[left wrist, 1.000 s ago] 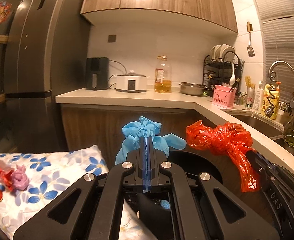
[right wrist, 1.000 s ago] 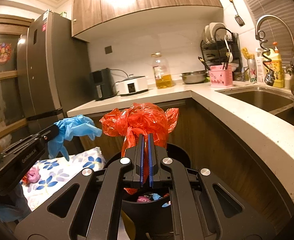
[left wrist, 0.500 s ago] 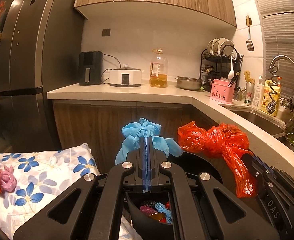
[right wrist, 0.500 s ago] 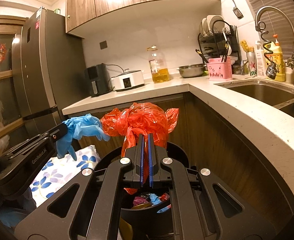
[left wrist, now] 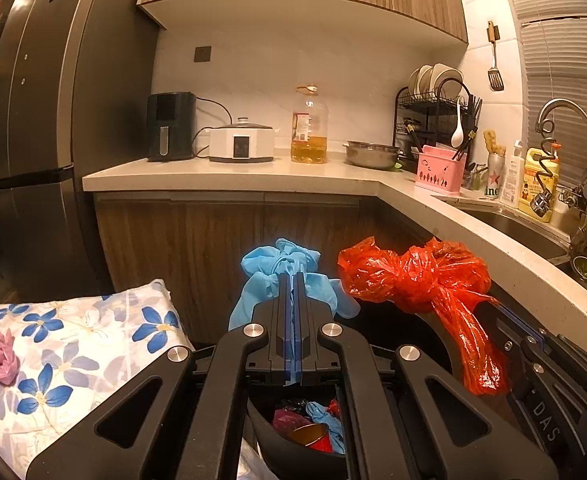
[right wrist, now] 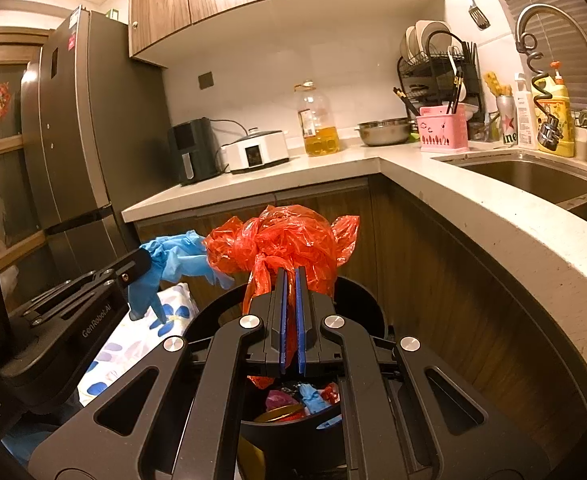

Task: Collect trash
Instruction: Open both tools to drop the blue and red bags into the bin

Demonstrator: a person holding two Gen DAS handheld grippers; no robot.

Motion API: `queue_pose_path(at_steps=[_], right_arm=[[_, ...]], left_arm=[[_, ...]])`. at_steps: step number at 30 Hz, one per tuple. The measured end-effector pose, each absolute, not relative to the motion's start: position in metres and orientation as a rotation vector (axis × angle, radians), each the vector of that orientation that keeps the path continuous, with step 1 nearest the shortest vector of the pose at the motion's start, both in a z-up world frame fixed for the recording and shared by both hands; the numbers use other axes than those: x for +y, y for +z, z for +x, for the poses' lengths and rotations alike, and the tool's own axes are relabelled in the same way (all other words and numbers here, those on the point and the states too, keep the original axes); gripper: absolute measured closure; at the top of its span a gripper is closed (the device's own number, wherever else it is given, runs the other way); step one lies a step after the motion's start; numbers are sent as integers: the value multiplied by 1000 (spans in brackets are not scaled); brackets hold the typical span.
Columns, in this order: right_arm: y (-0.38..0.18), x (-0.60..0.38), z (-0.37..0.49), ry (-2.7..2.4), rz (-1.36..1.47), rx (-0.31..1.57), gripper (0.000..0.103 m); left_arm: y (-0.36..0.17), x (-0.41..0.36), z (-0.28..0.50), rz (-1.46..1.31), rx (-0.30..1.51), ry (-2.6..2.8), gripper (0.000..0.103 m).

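Between the closed blue pads of the left gripper, a bunched blue glove; clamped in the right gripper, a knotted red plastic bag; just below both, the black trash bin, part-filled.

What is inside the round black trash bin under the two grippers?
The round black trash bin holds a crumpled blue glove piece, pink and red wrappers and a gold-coloured round lid. The gripper frames cover the rest of it.
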State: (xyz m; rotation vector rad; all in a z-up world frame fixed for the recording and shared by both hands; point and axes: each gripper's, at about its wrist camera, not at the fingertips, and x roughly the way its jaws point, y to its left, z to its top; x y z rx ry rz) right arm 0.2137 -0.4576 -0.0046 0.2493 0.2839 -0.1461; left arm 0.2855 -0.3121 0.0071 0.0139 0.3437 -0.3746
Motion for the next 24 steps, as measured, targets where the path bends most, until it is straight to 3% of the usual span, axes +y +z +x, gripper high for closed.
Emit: queue_pose_path(at_steps=[19, 22, 24], right_arm=[[-15, -463, 228, -146, 269, 319, 97], [-19, -465, 232, -151, 275, 333, 88], [-21, -467, 232, -157, 286, 337, 70]], left_arm=[[-8, -323, 296, 41, 372, -430, 102], [-12, -323, 298, 49, 382, -435, 97], [-15, -319, 300, 43, 389, -428, 81]])
